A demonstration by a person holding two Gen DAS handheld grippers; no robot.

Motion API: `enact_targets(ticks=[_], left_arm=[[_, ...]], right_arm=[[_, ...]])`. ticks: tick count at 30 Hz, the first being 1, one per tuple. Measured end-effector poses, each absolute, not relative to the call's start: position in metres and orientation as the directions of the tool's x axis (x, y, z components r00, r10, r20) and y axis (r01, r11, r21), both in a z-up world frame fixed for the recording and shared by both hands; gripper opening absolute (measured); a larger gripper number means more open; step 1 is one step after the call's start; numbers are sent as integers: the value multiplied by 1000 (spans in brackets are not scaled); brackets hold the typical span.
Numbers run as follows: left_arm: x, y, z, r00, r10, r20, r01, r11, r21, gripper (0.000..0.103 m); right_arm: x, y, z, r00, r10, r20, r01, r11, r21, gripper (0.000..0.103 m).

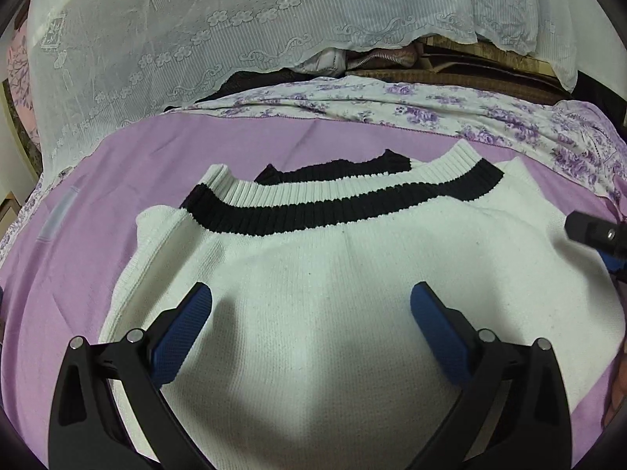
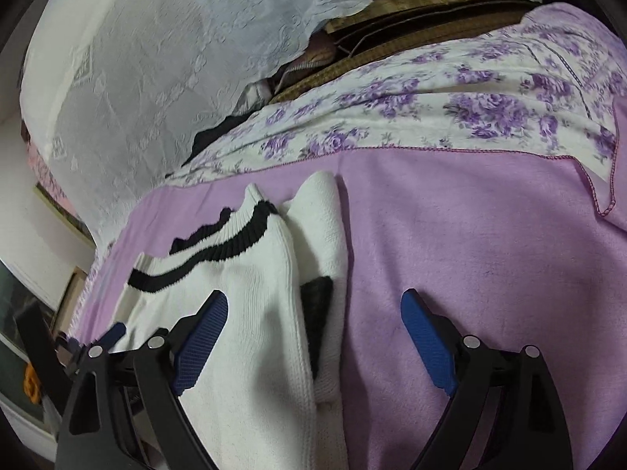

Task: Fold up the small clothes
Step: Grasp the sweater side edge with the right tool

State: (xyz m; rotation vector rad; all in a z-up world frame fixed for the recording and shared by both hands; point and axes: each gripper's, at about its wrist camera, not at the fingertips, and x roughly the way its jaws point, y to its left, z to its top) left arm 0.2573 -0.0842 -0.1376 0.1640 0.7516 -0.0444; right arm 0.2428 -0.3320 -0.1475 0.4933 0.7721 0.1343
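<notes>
The sweater [image 1: 313, 274] lay flat on the purple blanket [image 1: 117, 156], collar far from me. My left claw [image 1: 311, 329] hung wide over its middle, holding nothing. My right claw [image 2: 313, 337] was wide too, over the sweater's right edge, nearer the folded sleeve [image 2: 325, 235].
</notes>
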Motion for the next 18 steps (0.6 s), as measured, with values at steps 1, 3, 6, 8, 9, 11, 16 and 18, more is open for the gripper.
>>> enact_targets(ticks=[1,3,6,8,9,11,16,18], left_arm=[[258,-84,-137,730,16,-683,99,987,129,99],[258,-82,-137,730,12,-684,99,988,123,99],[258,-82,-136,729,10,-684,99,988,120,99],[259,-82,-137,728,7,-685,100,988,117,99],[259,-82,-137,728,6,-686,100,988,115,99],[258,-82,-137,728,6,-686,100,989,114,99],[259,-82,-137,728,7,-685,100,988,116,99],[259,-82,-137,727,6,-686,101,988,115,99]], right_arm=[[242,-332,-147,714,292,-636,60,880,472,90],[241,-333,-148,715,297,-633,61,875,480,90],[241,-336,-151,708,305,-637,66,869,490,90],[241,-335,-151,706,305,-639,65,871,487,90],[241,-335,-151,705,303,-641,65,873,484,90],[241,-335,-151,706,300,-642,66,875,481,89],[241,-339,-153,709,302,-637,79,864,497,77],[241,-339,-153,708,306,-636,77,863,500,76]])
